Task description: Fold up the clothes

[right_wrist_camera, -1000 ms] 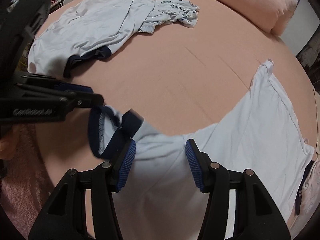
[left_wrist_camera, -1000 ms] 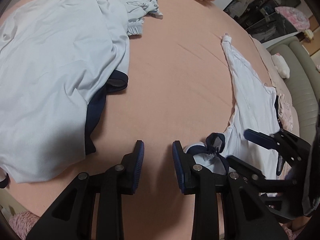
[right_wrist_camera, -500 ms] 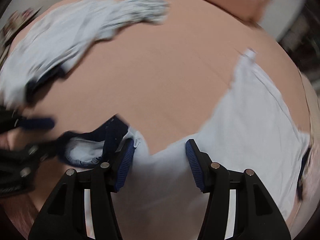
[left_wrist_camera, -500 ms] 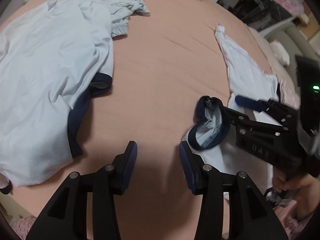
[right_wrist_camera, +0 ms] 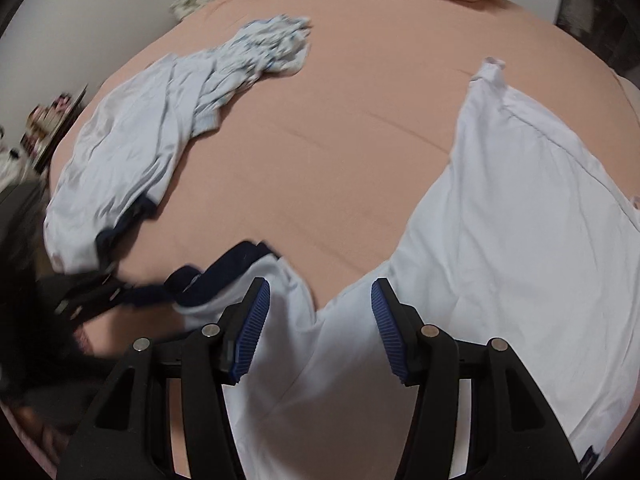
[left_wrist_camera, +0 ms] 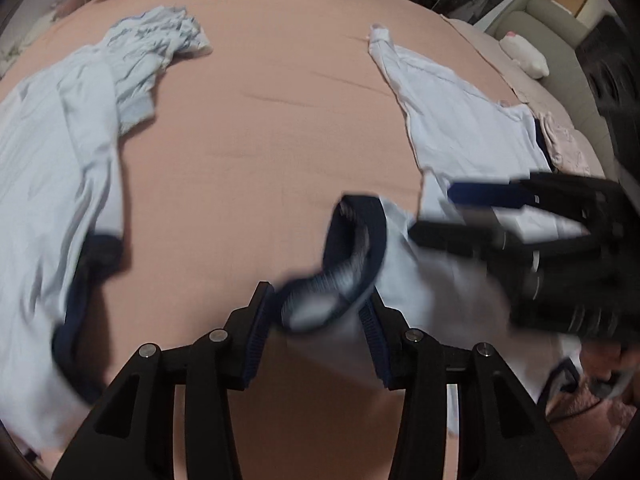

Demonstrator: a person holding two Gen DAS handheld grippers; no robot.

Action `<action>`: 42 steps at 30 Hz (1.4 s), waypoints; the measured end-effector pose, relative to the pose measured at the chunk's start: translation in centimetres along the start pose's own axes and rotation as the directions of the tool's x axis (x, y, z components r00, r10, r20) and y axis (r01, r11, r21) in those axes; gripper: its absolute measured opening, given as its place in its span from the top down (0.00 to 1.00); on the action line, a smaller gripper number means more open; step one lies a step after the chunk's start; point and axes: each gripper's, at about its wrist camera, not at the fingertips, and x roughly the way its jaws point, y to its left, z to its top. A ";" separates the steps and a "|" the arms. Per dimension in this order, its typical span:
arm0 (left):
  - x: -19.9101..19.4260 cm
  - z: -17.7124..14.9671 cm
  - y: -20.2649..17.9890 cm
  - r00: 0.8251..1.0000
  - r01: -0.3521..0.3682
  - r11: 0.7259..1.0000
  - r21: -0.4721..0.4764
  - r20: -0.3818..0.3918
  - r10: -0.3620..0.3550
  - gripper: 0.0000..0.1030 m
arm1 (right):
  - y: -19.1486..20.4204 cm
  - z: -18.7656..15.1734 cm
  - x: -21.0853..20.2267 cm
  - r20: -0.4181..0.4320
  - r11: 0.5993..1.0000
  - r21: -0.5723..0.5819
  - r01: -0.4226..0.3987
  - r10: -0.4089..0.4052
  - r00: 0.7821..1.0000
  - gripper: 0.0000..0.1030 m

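Two grippers over white shirt (right_wrist_camera: 520,240), navy cuff (left_wrist_camera: 352,264) between left fingers (left_wrist_camera: 256,332)

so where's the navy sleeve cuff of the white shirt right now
In the left wrist view the navy sleeve cuff sits low centre, at the left gripper between its open jaws, on the pink bedsheet.

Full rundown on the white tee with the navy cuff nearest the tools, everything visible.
The white tee is thin, soft knit, lying mostly flat on the pink bed sheet, lightly creased. Its navy-trimmed sleeve cuff lies between the left tool fingers, jaws apart, no clear pinch. The right tool hangs open over the body.
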 end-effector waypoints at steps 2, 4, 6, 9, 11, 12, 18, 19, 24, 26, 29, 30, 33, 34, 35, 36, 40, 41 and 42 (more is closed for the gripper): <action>-0.2 0.0 0.4 1.000 -0.001 1.000 -0.021 0.011 0.001 0.64 | 0.2 0.0 0.6 -0.023 0.999 -0.024 0.030 -0.031 0.999 0.48; -0.7 -0.1 1.4 1.000 0.007 0.998 -0.069 0.026 -0.005 0.83 | 0.0 0.6 1.7 -0.027 0.999 -0.006 0.044 -0.044 0.999 0.48; -1.1 -0.1 2.7 0.999 0.017 0.991 -0.134 0.039 -0.012 0.86 | -0.4 1.1 2.7 -0.028 0.998 0.021 0.060 -0.060 0.998 0.48; -1.6 -0.2 4.2 0.998 0.032 0.975 -0.218 0.059 -0.019 0.86 | -0.7 1.4 2.3 0.011 0.997 0.073 0.039 -0.040 0.999 0.47; -2.1 -0.5 4.5 0.997 0.059 0.969 -0.241 0.067 -0.044 0.85 | -0.8 1.0 1.0 0.042 0.995 0.097 0.015 -0.019 0.999 0.47; -2.3 -0.8 4.5 0.996 0.074 0.966 -0.249 0.067 -0.060 0.83 | -0.8 0.5 0.1 0.059 0.994 0.108 0.013 -0.019 0.998 0.47; -2.6 -3.3 2.7 0.987 0.157 0.959 -0.236 0.011 -0.159 0.62 | -2.7 -6.9 -5.6 0.090 0.979 0.191 0.075 -0.093 0.992 0.46; -2.4 -3.4 2.2 0.984 0.173 0.957 -0.231 0.002 -0.178 0.62 | -3.0 -8.3 -6.0 0.076 0.976 0.195 0.096 -0.112 0.991 0.46; -0.7 -2.1 2.3 0.989 0.146 0.949 -0.279 0.020 -0.146 0.69 | -1.6 -13.7 -4.6 -0.010 0.983 0.098 0.152 -0.152 0.988 0.46; -0.9 -1.5 3.5 0.998 0.060 0.950 -0.308 0.027 -0.054 0.89 | -1.2 -15.0 -3.8 -0.046 0.969 0.038 0.244 -0.242 0.969 0.44; -2.4 -2.4 5.1 0.997 0.076 0.928 -0.366 0.052 -0.061 0.89 | -1.8 -15.8 -4.6 -0.061 0.952 0.031 0.304 -0.302 0.951 0.40; -2.5 -2.5 4.7 0.995 0.102 0.931 -0.351 0.051 -0.090 0.88 | -2.3 -15.8 -5.1 -0.069 0.951 0.051 0.304 -0.300 0.951 0.40; -2.0 -2.9 3.2 0.987 0.161 0.935 -0.317 0.024 -0.161 0.54 | -1.9 -15.0 -6.6 0.004 0.961 0.082 0.263 -0.265 0.964 0.40; -1.7 -2.8 2.7 0.985 0.169 0.937 -0.306 0.026 -0.170 0.45 | -1.2 -14.6 -6.8 0.043 0.973 0.078 0.217 -0.221 0.974 0.40; -1.5 -2.7 2.2 0.988 0.154 0.946 -0.285 0.030 -0.151 0.44 | -0.5 -14.3 -6.7 0.060 0.981 0.070 0.180 -0.184 0.981 0.40; -1.3 -2.6 1.7 0.990 0.138 0.954 -0.265 0.036 -0.133 0.44 | 0.2 -14.0 -6.3 0.062 0.987 0.061 0.147 -0.150 0.987 0.40; -0.7 -2.0 0.5 0.997 0.042 0.979 -0.201 0.070 -0.029 0.72 | 1.7 -14.8 -3.8 0.025 0.977 0.017 0.214 -0.214 0.976 0.38; -0.6 -1.6 0.5 0.997 -0.003 0.980 -0.199 0.075 0.019 0.85 | 1.8 -15.0 -3.6 0.024 0.975 0.018 0.221 -0.222 0.975 0.38; -0.7 -1.6 0.6 0.996 -0.022 0.978 -0.206 0.085 0.040 0.93 | 1.8 -15.3 -3.5 0.011 0.978 0.033 0.206 -0.206 0.978 0.38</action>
